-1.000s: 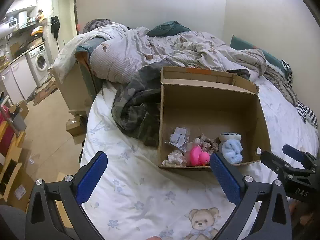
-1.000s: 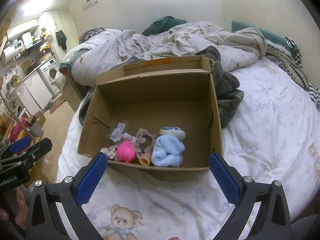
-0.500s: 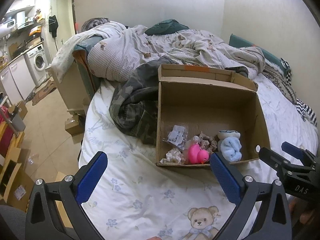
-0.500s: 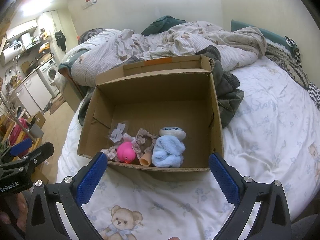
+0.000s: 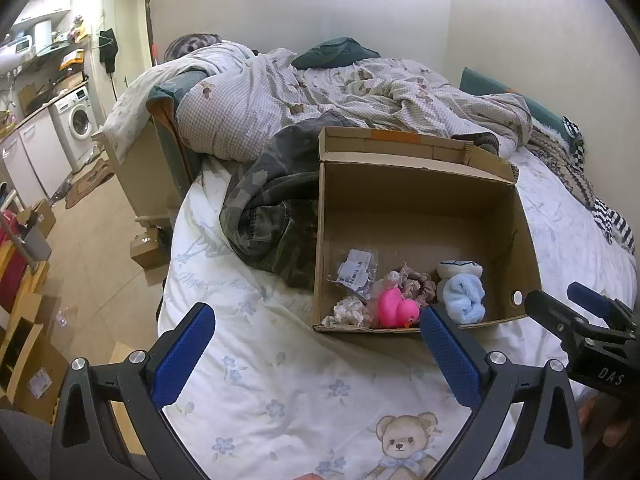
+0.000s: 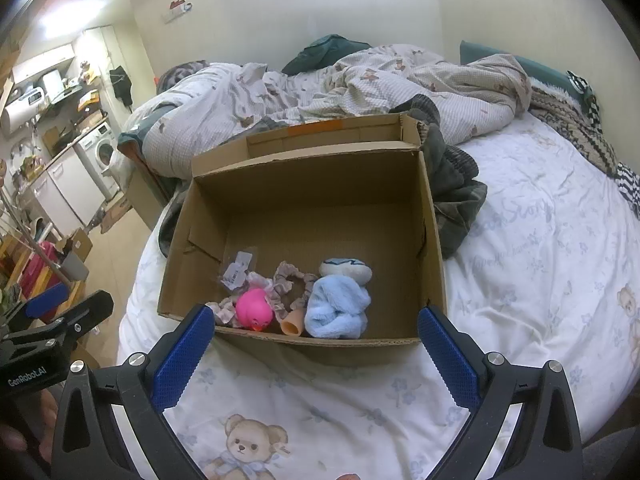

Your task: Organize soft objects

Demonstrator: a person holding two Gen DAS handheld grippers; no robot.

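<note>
An open cardboard box [image 5: 420, 200] [image 6: 304, 184] lies on the bed. Along its near side are a pink duck [image 5: 396, 307] [image 6: 253, 309], a light blue fluffy cloth [image 5: 464, 298] [image 6: 336, 312], a grey-white plush [image 6: 345, 268], scrunchies [image 6: 290, 284] and a clear packet [image 5: 356, 270] [image 6: 236, 270]. My left gripper [image 5: 316, 352] is open and empty in front of the box's left corner. My right gripper [image 6: 316, 350] is open and empty just before the box's front wall.
A camouflage garment [image 5: 272, 208] lies left of the box. A rumpled checked duvet [image 5: 320, 92] fills the back of the bed. The white printed sheet [image 5: 280, 380] lies under both grippers. The floor and a washing machine [image 5: 80, 124] are at the left.
Both grippers have drawn back slightly from the box and stayed open. The box's contents have not moved.
</note>
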